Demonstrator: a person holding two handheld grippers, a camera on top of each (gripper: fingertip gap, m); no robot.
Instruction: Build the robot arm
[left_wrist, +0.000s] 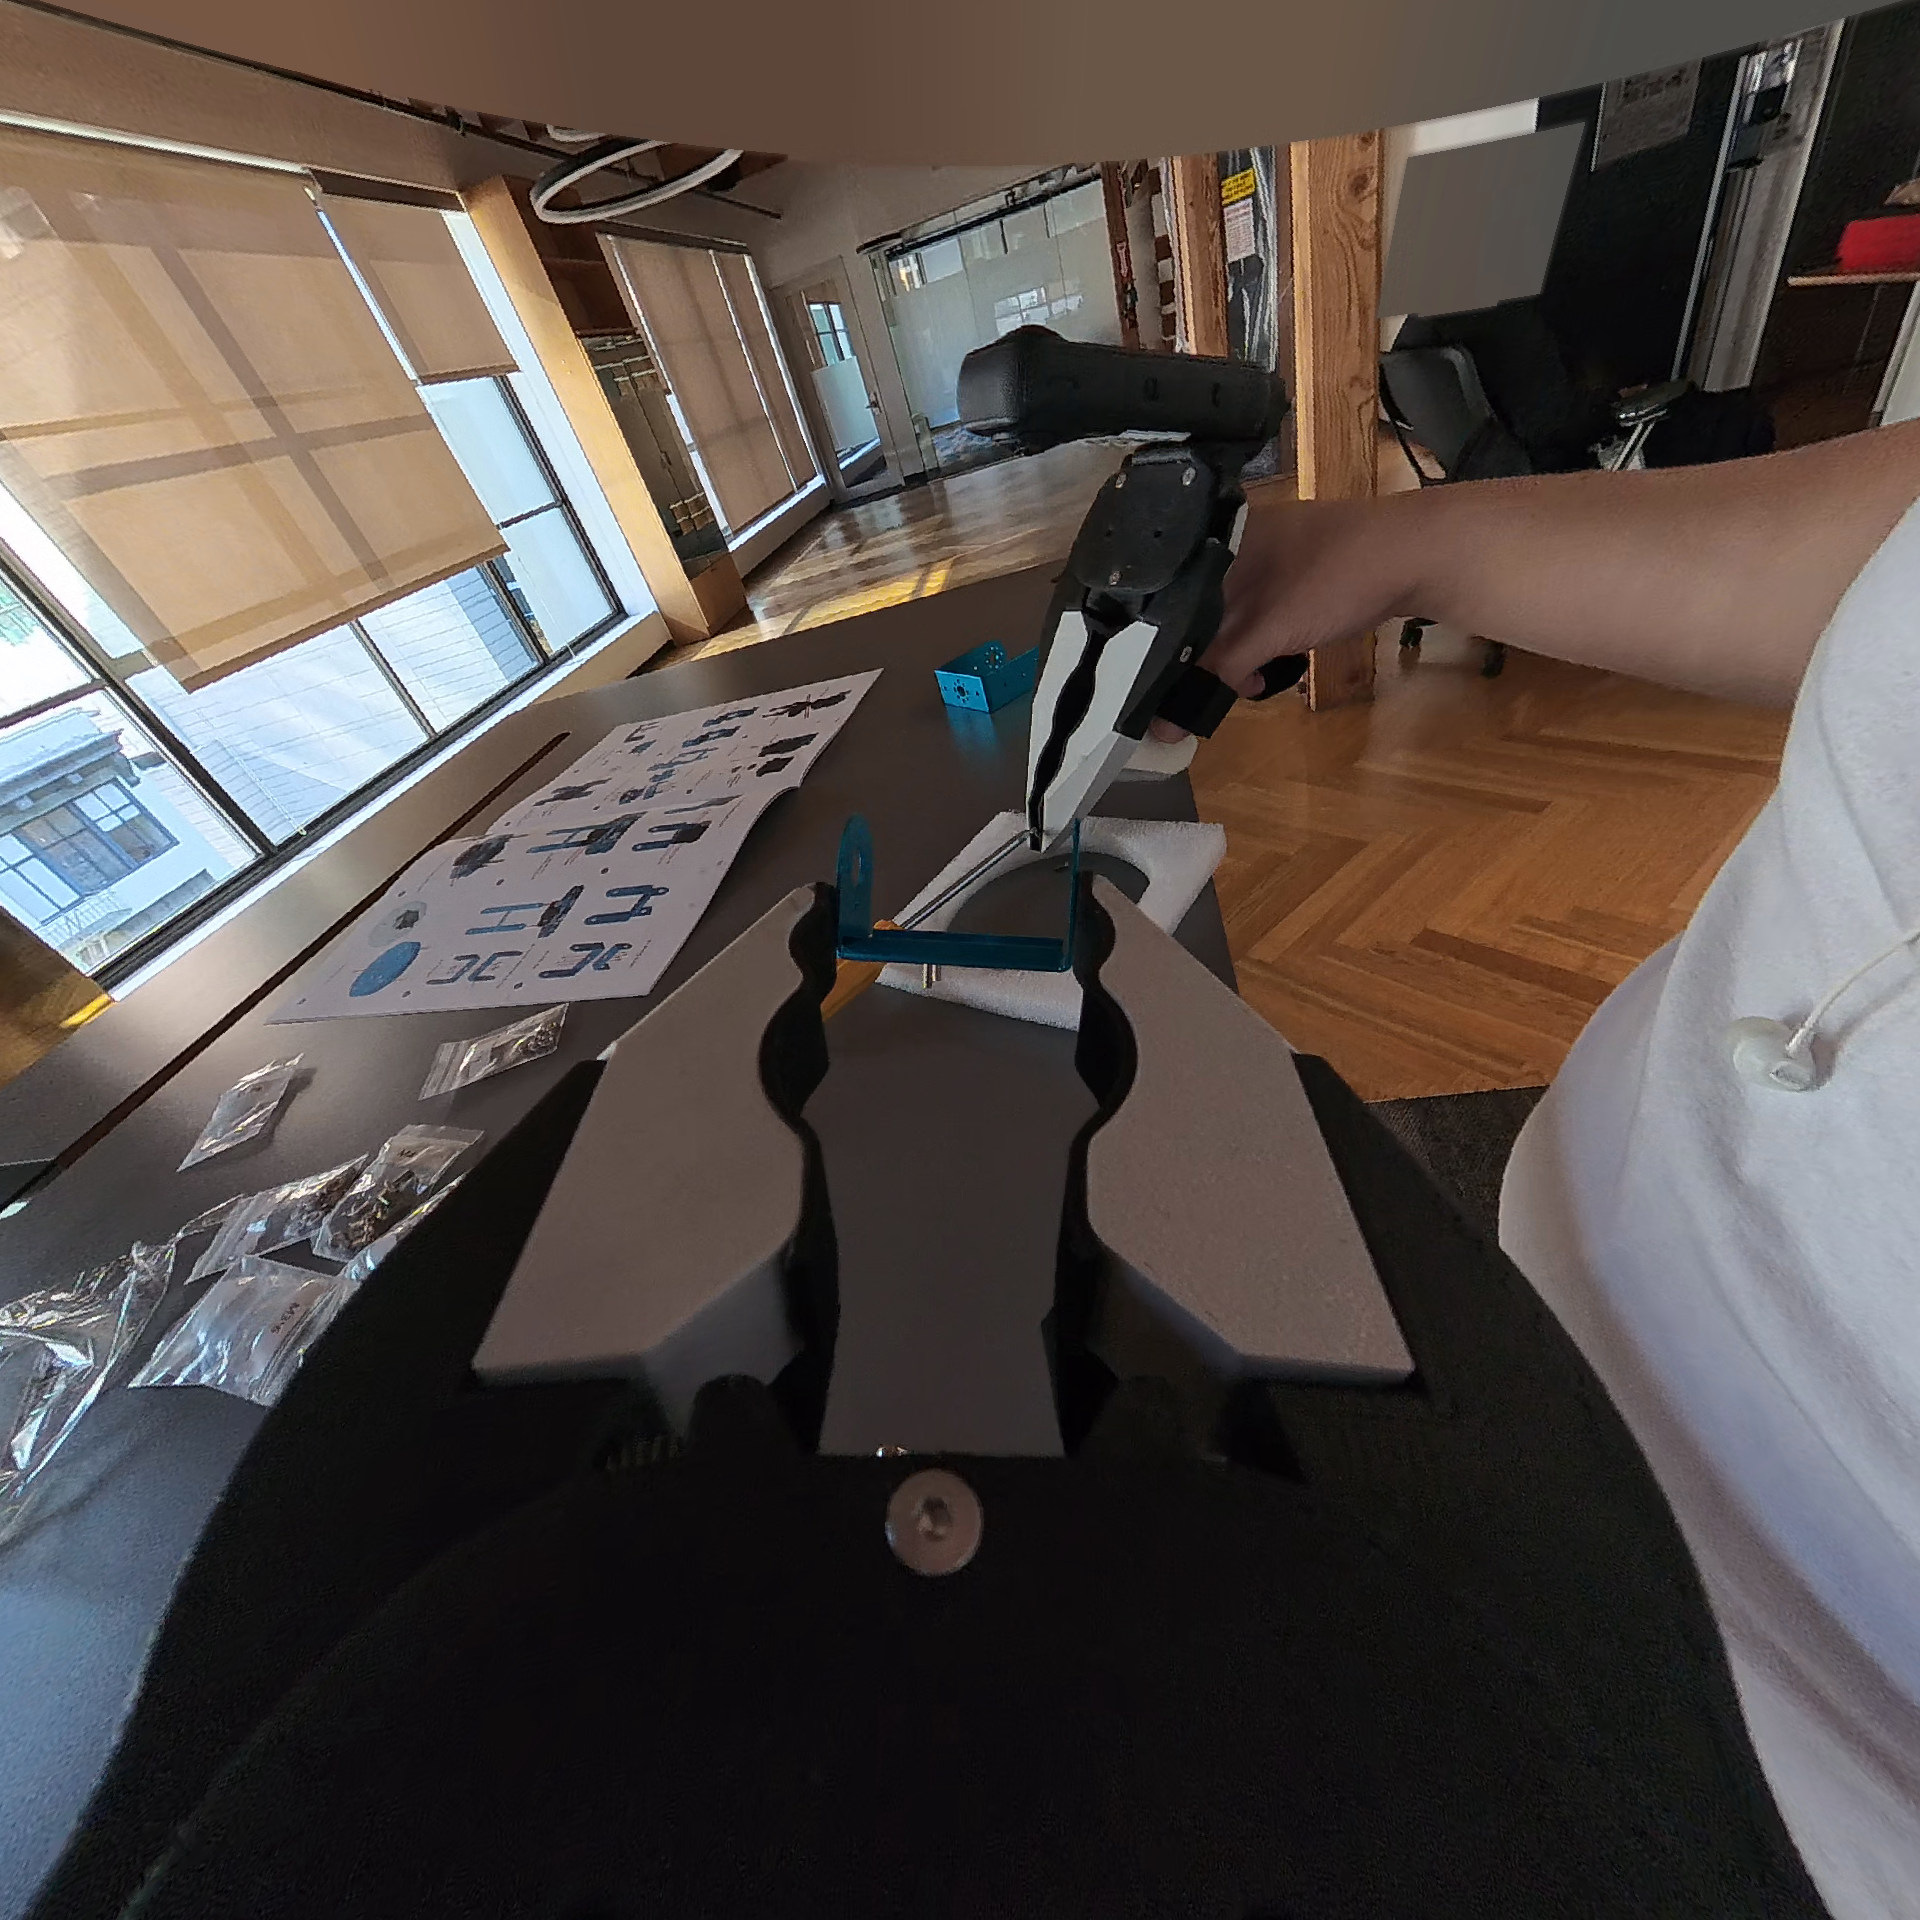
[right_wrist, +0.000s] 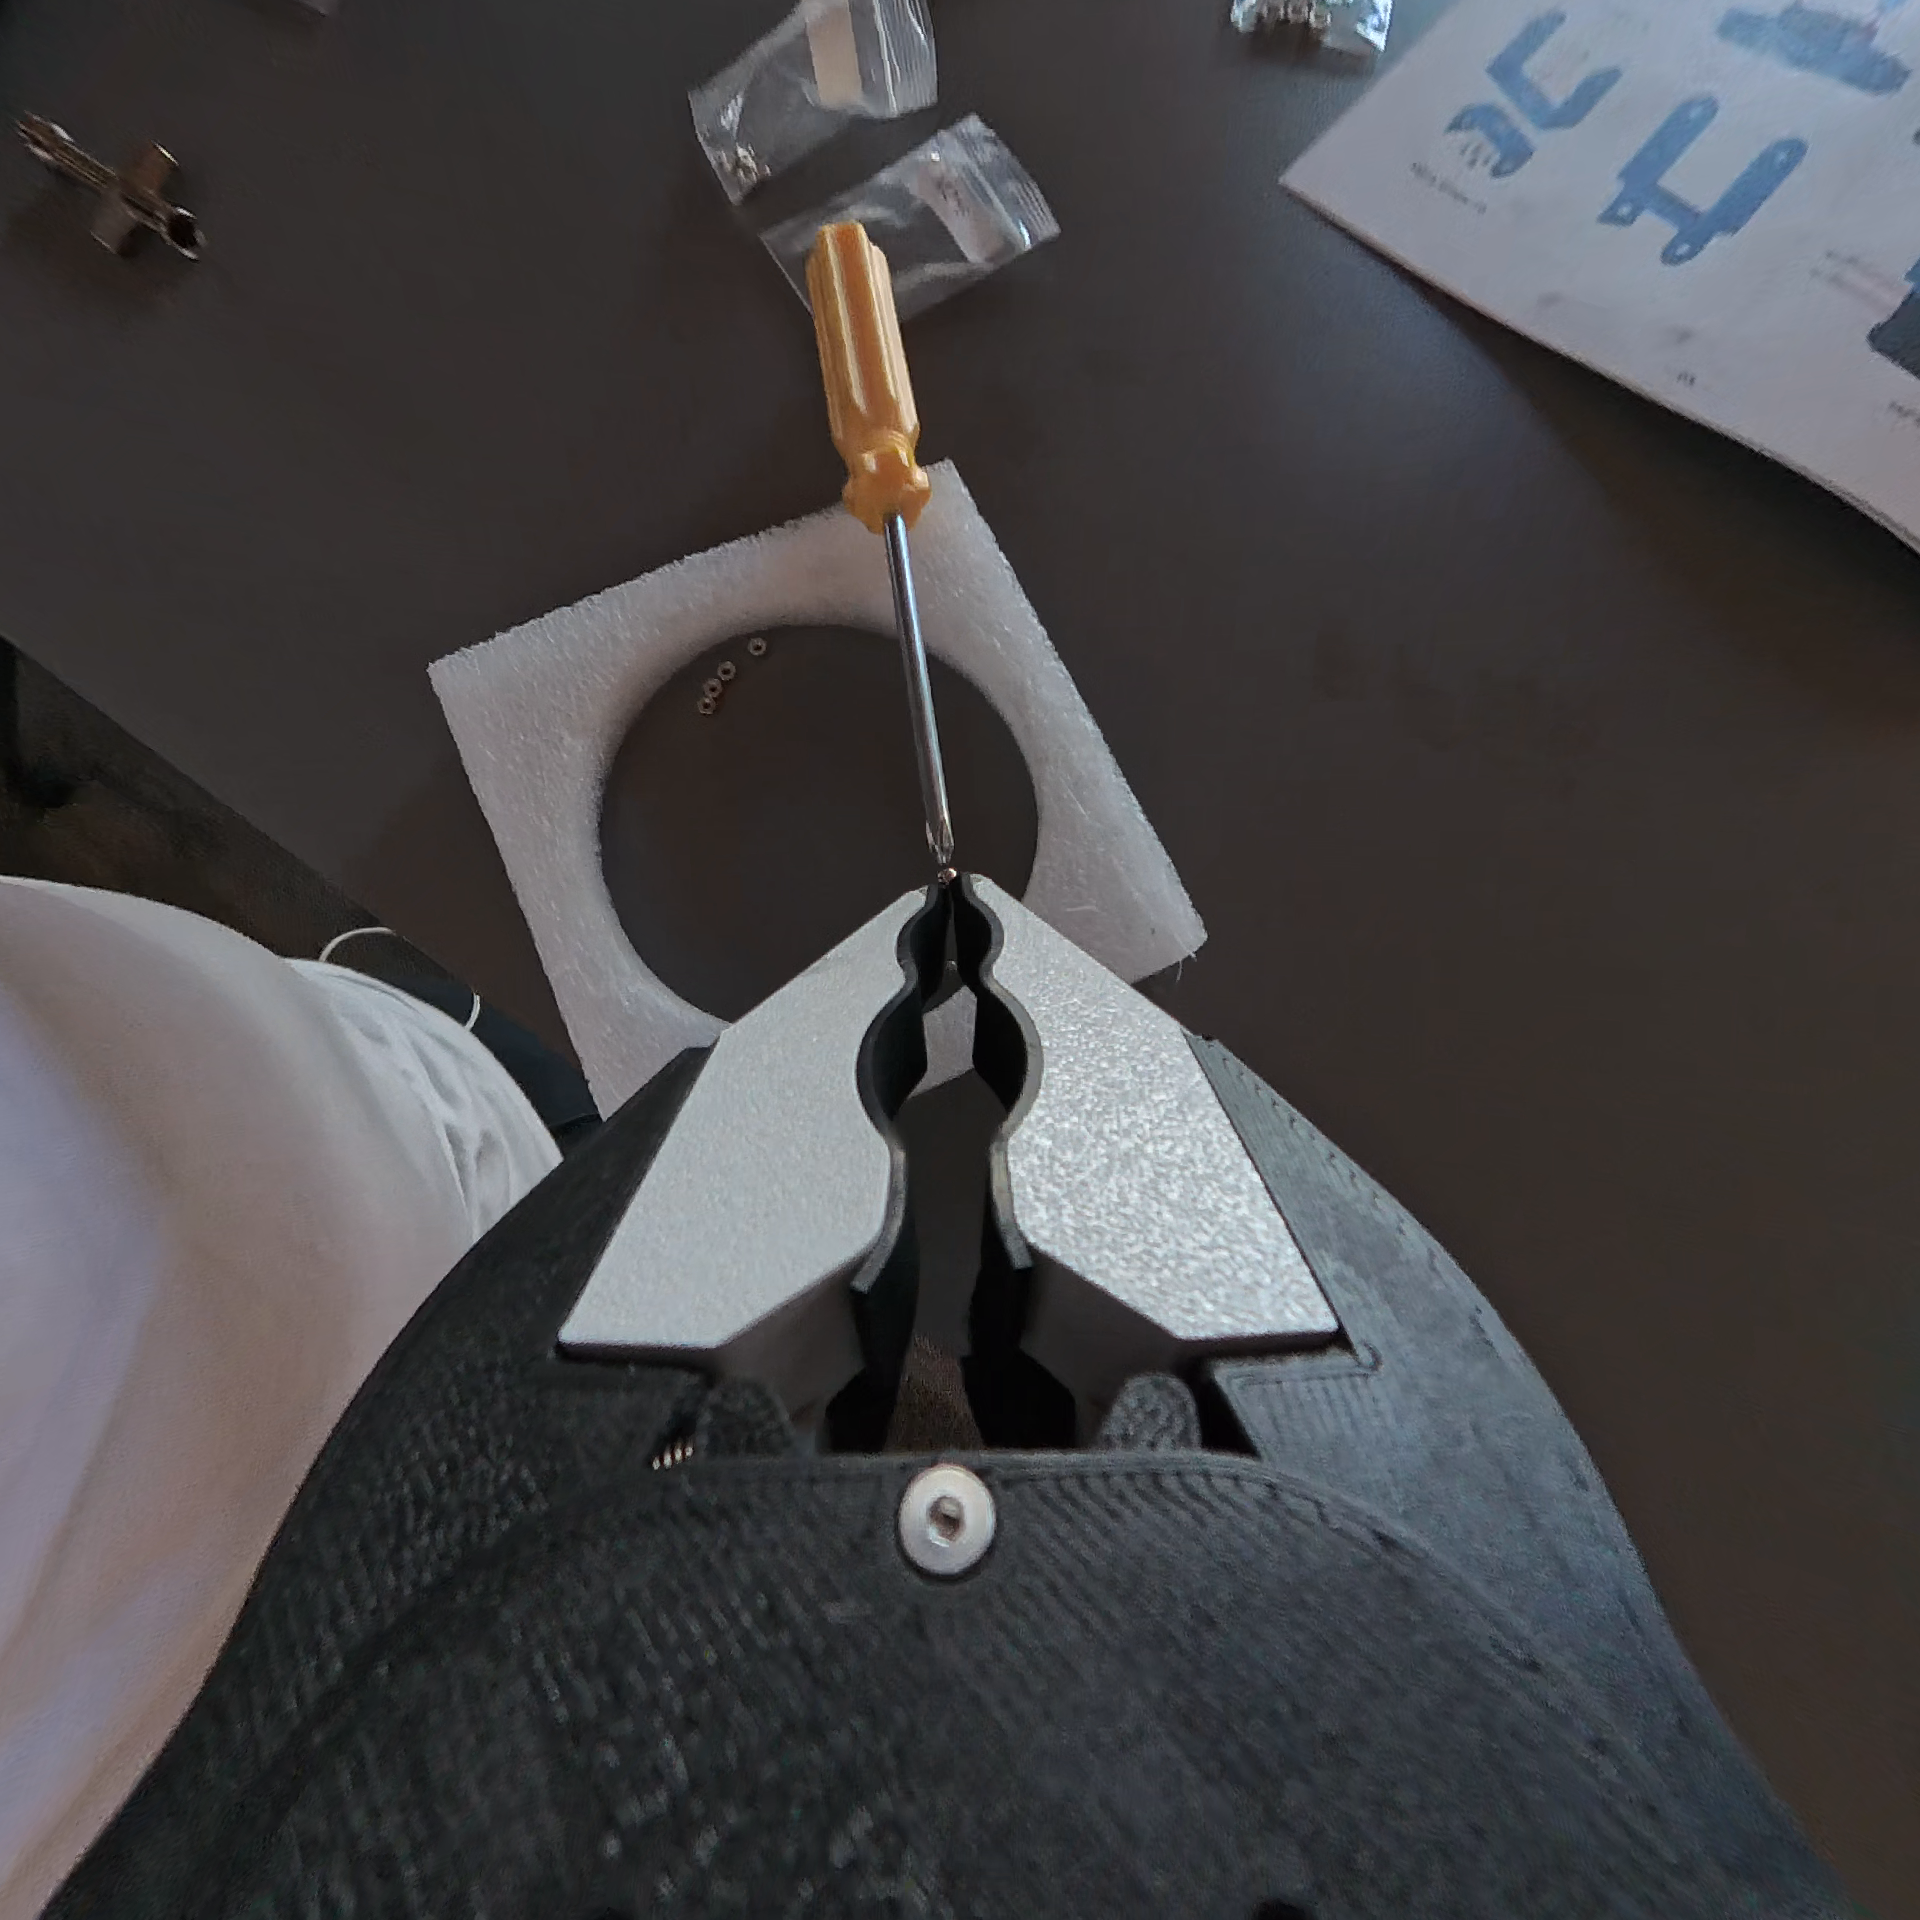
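Note:
My left gripper (left_wrist: 956, 925) is shut on a blue U-shaped metal bracket (left_wrist: 956, 948), with one finger outside each upright wall, and holds it just above a white foam square (left_wrist: 1164, 862) with a round hole. My right gripper (right_wrist: 951, 883) is shut, and a tiny shiny screw (right_wrist: 945, 876) shows at its tips. It points down over the foam (right_wrist: 540, 727), touching the tip of a yellow-handled screwdriver (right_wrist: 862, 364) that lies across the foam. It also shows in the left wrist view (left_wrist: 1039, 831), just behind the bracket. Several tiny nuts (right_wrist: 727, 686) lie in the foam's hole.
On the dark table (left_wrist: 914, 1195) lie a printed sheet of blue part drawings (left_wrist: 582, 862), several clear bags of hardware (left_wrist: 260, 1247) (right_wrist: 873, 156), a second blue bracket (left_wrist: 982, 681) and a metal cross-shaped tool (right_wrist: 114, 187). The table edge and a person in white are at the right. Tip to tip, the grippers are about 20 centimetres apart.

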